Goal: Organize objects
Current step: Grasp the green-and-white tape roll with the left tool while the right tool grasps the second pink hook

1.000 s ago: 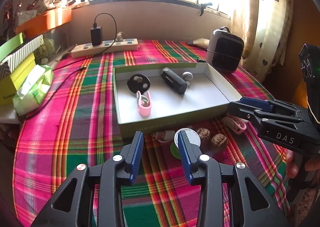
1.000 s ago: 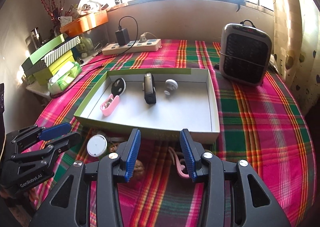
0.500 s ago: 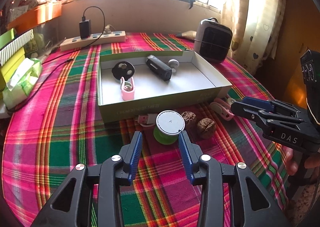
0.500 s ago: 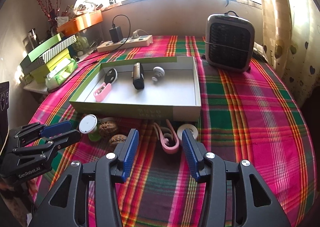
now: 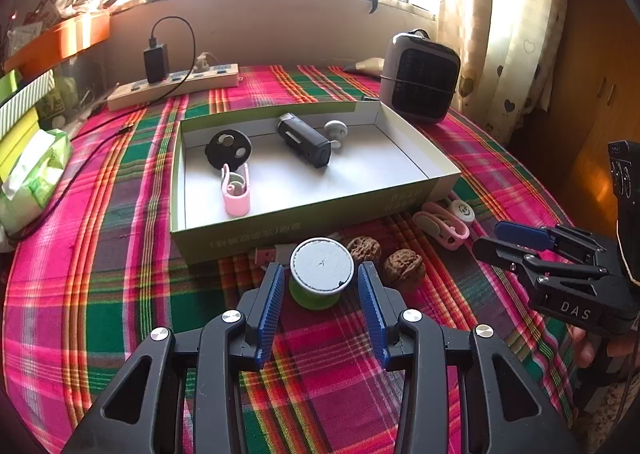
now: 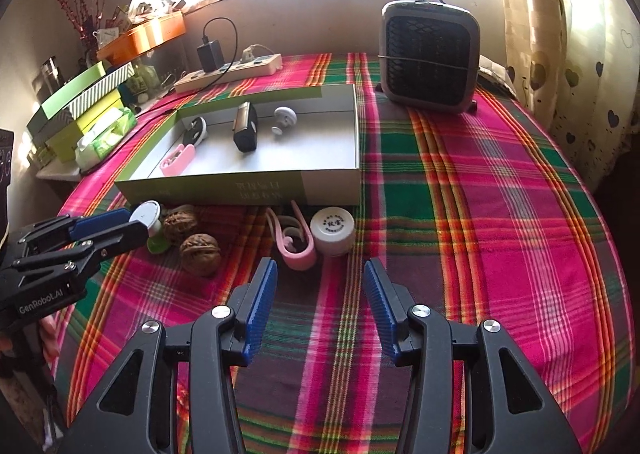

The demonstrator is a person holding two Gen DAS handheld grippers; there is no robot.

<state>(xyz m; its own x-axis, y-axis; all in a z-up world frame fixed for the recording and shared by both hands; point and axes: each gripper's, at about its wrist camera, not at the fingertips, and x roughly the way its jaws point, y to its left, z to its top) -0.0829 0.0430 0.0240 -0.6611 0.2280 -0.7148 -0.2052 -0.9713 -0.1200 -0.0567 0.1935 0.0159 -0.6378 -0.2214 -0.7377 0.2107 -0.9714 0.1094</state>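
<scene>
A green-walled box holds a black disc, a black device, a white knob and a pink clip. In front of it lie a white-lidded green spool, two walnuts, a second pink clip and a small white jar. My left gripper is open around the spool, with its pads just clear of the spool's sides. My right gripper is open and empty, a little short of the clip and the jar.
A grey heater stands at the back right and a power strip with a plugged-in charger at the back. Stacked boxes and a tissue pack sit off the table's left edge. A pink USB stick lies by the box front.
My left gripper has come forward so the spool now sits between its fingertips, and its jaws have widened slightly. My right gripper has drawn back from the box, and the clip and jar are now ahead of it.
</scene>
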